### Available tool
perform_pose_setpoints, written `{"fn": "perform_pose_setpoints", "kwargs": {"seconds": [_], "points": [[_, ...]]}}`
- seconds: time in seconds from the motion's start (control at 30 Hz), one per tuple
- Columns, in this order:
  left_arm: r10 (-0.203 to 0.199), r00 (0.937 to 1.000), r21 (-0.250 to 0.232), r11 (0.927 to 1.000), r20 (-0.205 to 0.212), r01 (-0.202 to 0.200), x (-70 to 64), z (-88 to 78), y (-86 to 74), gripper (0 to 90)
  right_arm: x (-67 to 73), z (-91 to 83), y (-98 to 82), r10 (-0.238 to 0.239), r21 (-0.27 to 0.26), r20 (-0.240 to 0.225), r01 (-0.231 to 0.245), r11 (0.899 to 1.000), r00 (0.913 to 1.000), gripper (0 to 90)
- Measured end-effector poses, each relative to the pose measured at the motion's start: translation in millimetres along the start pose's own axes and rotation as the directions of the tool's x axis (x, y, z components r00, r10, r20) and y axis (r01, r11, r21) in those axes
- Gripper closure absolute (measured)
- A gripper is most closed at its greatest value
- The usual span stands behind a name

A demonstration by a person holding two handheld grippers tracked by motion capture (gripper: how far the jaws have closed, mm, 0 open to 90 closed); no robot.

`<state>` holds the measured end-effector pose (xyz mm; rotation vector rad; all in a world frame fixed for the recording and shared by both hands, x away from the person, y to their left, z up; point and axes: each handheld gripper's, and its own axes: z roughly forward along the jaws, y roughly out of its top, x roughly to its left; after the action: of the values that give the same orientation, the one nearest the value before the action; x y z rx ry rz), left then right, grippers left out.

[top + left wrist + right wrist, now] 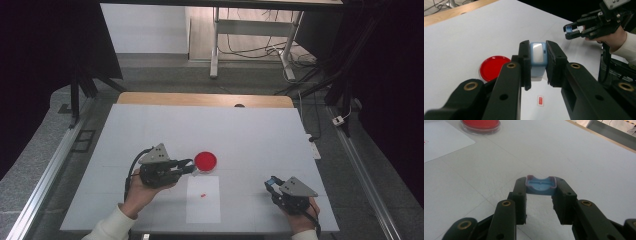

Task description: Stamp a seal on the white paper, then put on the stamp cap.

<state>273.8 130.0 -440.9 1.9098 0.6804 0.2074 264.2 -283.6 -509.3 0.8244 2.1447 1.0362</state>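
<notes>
The dish (pixel 205 161) lies on the table (pixel 250 135) behind the paper sheet (pixel 203 205); a small tag (pixel 202 195) rests on the sheet (near its middle).

Matt black plastic jaws w/ brass-looking rivets, glossy pale-blue plastic case (pixel 538 56), blue plastic cap (pixel 540 185), glossy red dish (pixel 205 160), matt white tabletop (pixel 250 135), wood edge.

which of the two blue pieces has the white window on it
The blue piece clamped in the left gripper, near the red dish. The right gripper holds a plain blue cap with a hollow, curved inside.
</notes>
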Motion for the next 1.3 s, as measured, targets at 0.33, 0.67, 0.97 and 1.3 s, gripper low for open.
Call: {"fn": "perform_pose_setpoints", "kwargs": {"seconds": [0.33,0.67,0.97,1.3], "points": [[-0.005,1.0,-0.005,1.0,0.0,0.005,1.0,-0.4,2.2,75.5,-0.2,0.7,-0.5,0.001,0.002,0.0,-0.001,1.0,1.0,64.8],[-0.002,1.0,-0.005,1.0,0.001,0.002,-0.2,1.2,4.2,75.5,1.1,1.9,-0.5,0.001,0.001,-0.005,-0.001,1.0,1.0,64.8],[-0.006,1.0,0.006,1.0,0.005,0.005,-1.0,3.0,5.9,75.5,1.1,1.2,0.0,0.001,0.002,-0.002,-0.001,1.0,1.0,64.7],[-0.004,1.0,0.014,0.9999,0.006,0.004,-1.7,5.2,6.5,75.5,5.6,4.8,4.9,-0.006,-0.009,-0.015,0.006,1.0,0.9999,64.8]]}}
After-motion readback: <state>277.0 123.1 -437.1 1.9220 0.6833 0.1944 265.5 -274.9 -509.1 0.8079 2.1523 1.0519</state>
